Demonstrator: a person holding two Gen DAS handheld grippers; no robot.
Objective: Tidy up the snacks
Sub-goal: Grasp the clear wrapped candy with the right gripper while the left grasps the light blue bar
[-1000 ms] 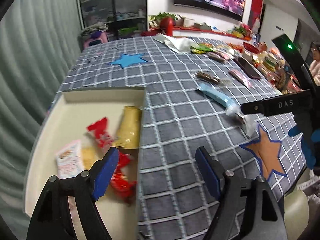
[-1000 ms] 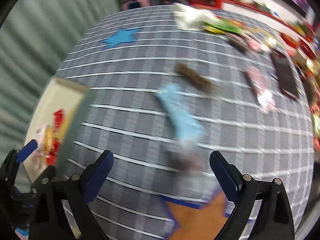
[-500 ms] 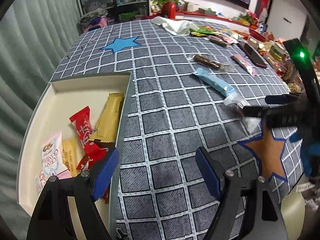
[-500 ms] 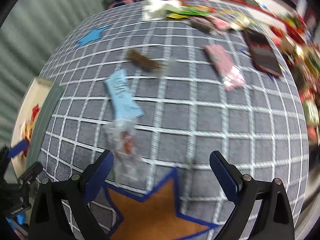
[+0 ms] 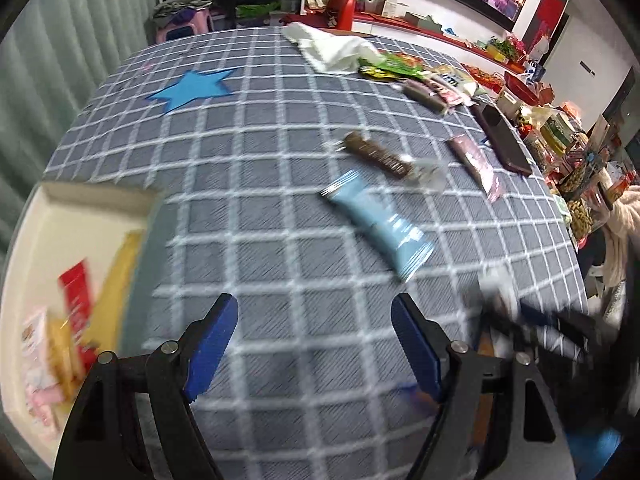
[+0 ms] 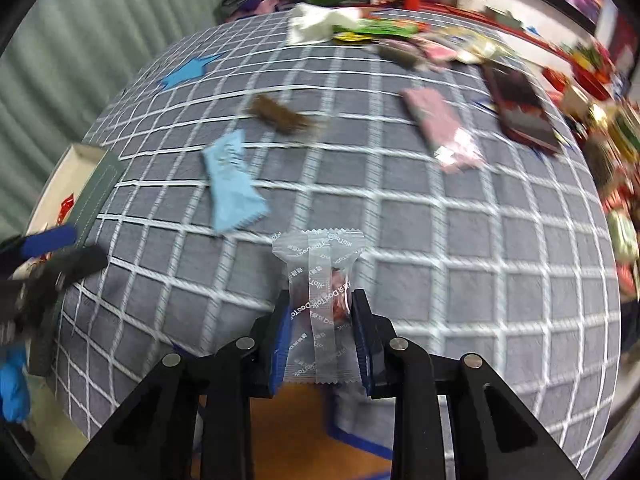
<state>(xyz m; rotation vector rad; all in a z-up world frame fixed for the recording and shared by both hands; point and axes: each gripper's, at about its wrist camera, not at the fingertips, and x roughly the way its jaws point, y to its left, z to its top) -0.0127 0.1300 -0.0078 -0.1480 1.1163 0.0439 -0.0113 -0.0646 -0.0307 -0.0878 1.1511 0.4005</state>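
Observation:
My right gripper (image 6: 320, 312) is shut on a clear-wrapped snack (image 6: 320, 280) and holds it above the checked tablecloth. My left gripper (image 5: 312, 336) is open and empty above the cloth, right of the cream box (image 5: 52, 216) that holds several snack packets. A light blue packet (image 5: 376, 224) lies ahead of it; it also shows in the right wrist view (image 6: 232, 180). A brown bar (image 5: 380, 156) and a pink packet (image 5: 476, 164) lie farther back.
A dark phone (image 5: 504, 140) lies at the right of the table. A white cloth (image 5: 332, 48) and several more snacks (image 5: 420, 76) lie at the far edge. An orange star patch (image 6: 312, 432) sits under my right gripper. Clutter lines the right edge.
My right gripper has closed on the clear-wrapped snack and lifted it off the cloth. My left gripper has swung to the right, away from the box.

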